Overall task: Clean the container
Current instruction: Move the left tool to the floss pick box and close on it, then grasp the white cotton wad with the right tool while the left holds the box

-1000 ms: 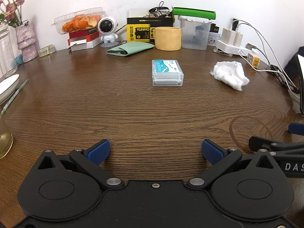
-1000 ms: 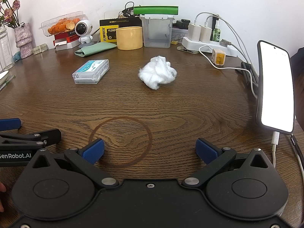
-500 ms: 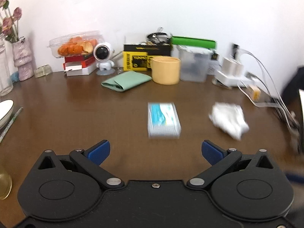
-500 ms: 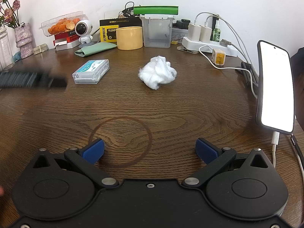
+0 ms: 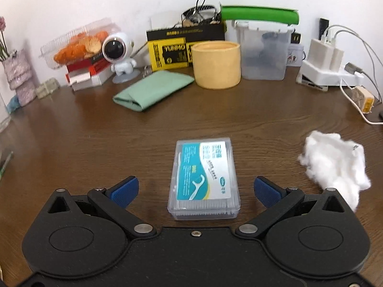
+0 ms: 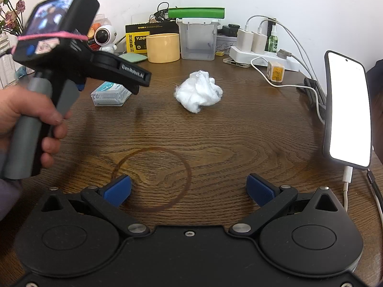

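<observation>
A clear plastic box of floss picks (image 5: 204,178) lies flat on the wooden table, between the open blue pads of my left gripper (image 5: 196,190), which hovers over it without touching. The box also shows in the right wrist view (image 6: 109,94), partly hidden under my left gripper (image 6: 134,83). A white wad of tissue (image 5: 335,162) lies to the box's right, also in the right wrist view (image 6: 198,91). My right gripper (image 6: 189,190) is open and empty, low over a dark ring stain (image 6: 153,177).
A yellow cup (image 5: 216,64), a clear lidded container (image 5: 263,52), a folded green cloth (image 5: 153,89) and boxes line the back wall. A power strip with cables (image 6: 263,50) and an upright lit phone (image 6: 347,110) stand at the right.
My left gripper has moved forward and up over the table to the floss pick box, which now sits between its pads. My right gripper has stayed still.
</observation>
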### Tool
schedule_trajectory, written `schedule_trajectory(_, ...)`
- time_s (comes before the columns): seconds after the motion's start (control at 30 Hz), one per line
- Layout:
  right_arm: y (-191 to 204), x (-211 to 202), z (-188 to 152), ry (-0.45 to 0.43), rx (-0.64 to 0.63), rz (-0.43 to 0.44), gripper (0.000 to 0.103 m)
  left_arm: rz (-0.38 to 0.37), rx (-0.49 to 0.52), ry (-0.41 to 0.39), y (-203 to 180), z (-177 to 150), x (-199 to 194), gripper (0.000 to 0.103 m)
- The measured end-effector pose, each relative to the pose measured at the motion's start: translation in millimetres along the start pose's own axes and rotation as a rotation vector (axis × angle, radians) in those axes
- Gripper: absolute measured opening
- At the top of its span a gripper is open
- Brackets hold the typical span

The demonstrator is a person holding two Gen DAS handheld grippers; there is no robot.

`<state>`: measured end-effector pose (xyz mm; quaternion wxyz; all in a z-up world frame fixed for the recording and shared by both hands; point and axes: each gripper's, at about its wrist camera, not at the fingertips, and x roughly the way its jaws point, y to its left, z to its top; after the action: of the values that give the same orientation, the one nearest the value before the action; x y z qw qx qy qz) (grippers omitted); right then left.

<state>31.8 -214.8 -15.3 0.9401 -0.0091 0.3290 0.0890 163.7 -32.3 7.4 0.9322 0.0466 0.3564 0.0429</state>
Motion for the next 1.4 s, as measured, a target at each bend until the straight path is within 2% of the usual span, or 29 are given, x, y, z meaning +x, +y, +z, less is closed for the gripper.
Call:
schedule_trajectory(0.17, 0, 1, 1, 0.0, -0.001, 0.0, 0.103, 0.023, 0.007, -0.026, 2, 0, 0, 0.103)
schedule_trajectory(0.27, 0, 1, 0, 0.0, 0.0, 0.0, 0.103, -0.041, -0.031, -0.011, 9, 0, 5, 0.057)
schedule_trajectory(0.53, -1, 1, 0, 0.0, 0.0, 0.0, 0.103, -0.073, 0.007, 0.01, 7, -6, -14, 0.057)
schedule_trajectory(0.67, -1, 0, -1, 0.0, 0.0, 0.001, 0.103, -0.141, 0.059, 0.012, 19, -42, -52, 0.057)
schedule_trajectory(0.8, -1, 0, 0, 0.0, -0.002, 0.001, 0.103, -0.18, -0.005, 0.03, 41, -81, -93, 0.057)
schedule_trajectory(0.9, -1, 0, -1, 0.0, -0.002, 0.0, 0.103, -0.19, -0.004, 0.012, 44, -99, -112, 0.057)
schedule_trajectory(1.0, 0, 0, -1, 0.0, -0.002, -0.001, 0.103, -0.186, 0.022, -0.008, 41, -103, -113, 0.058)
schedule_trajectory(1.03, 0, 0, -1, 0.0, -0.002, -0.001, 0.103, -0.184, 0.031, -0.015, 40, -104, -114, 0.06)
schedule_trajectory(1.07, 0, 0, -1, 0.0, -0.003, -0.002, 0.103, -0.191, 0.038, -0.018, 40, -104, -114, 0.067)
schedule_trajectory(1.1, 1, 0, -1, 0.0, -0.003, -0.002, 0.103, -0.199, 0.044, -0.022, 40, -105, -114, 0.067)
schedule_trajectory(1.17, 1, 0, -1, 0.0, -0.004, 0.002, 0.103, -0.211, 0.046, -0.031, 41, -106, -114, 0.066)
schedule_trajectory(1.23, 1, -1, -2, 0.002, -0.022, 0.027, 0.103, -0.213, 0.044, -0.042, 41, -107, -114, 0.059)
schedule_trajectory(1.3, -1, -3, 4, 0.027, -0.04, 0.084, 0.095, -0.225, 0.049, -0.049, 42, -107, -115, 0.057)
schedule_trajectory(1.37, -9, -12, 17, 0.0, 0.02, 0.09, 0.093, -0.242, 0.063, -0.053, 43, -107, -115, 0.057)
schedule_trajectory(1.4, -15, -19, 26, -0.046, 0.067, 0.082, 0.095, -0.255, 0.073, -0.056, 43, -108, -115, 0.057)
